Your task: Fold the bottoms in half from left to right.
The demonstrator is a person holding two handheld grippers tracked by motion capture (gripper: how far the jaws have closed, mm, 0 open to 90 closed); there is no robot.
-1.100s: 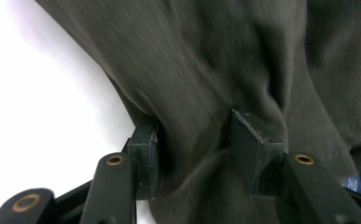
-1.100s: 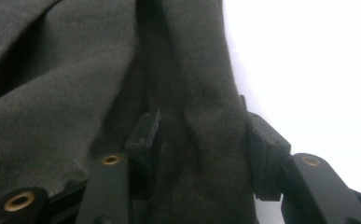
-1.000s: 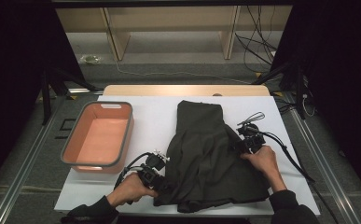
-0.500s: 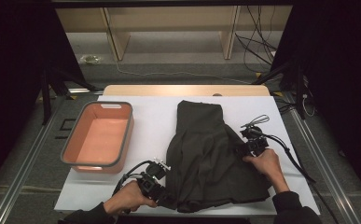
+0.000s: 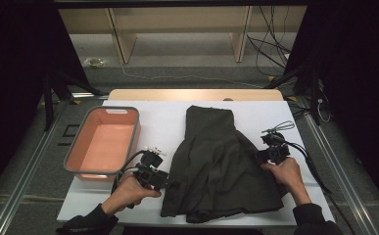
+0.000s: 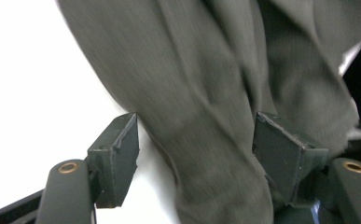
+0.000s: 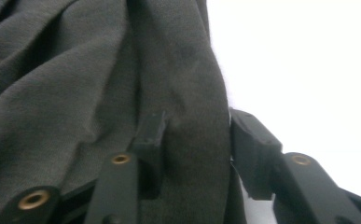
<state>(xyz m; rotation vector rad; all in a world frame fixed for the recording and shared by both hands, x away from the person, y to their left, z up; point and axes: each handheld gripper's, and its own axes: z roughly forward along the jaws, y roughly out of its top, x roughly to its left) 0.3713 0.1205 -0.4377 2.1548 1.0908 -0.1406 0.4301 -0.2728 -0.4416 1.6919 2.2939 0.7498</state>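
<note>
**Left gripper lets go of the skirt's edge and lifts off**

Since a second ago the left gripper (image 5: 163, 180) has come up off the near left edge of the dark skirt (image 5: 221, 166), its jaws having just been opening. In the left gripper view they stand apart with a fold of the cloth (image 6: 215, 121) between them, the left pad clear of it: released. The skirt lies spread on the white table (image 5: 162, 117), waistband at the far end, hem toward the person, much as before. At its right edge the right gripper (image 5: 271, 155) has kept its place, its jaws having just been closing; the right gripper view shows them pinching a fold of the cloth (image 7: 192, 140). An orange bin (image 5: 104, 142) sits well to the left.
</note>
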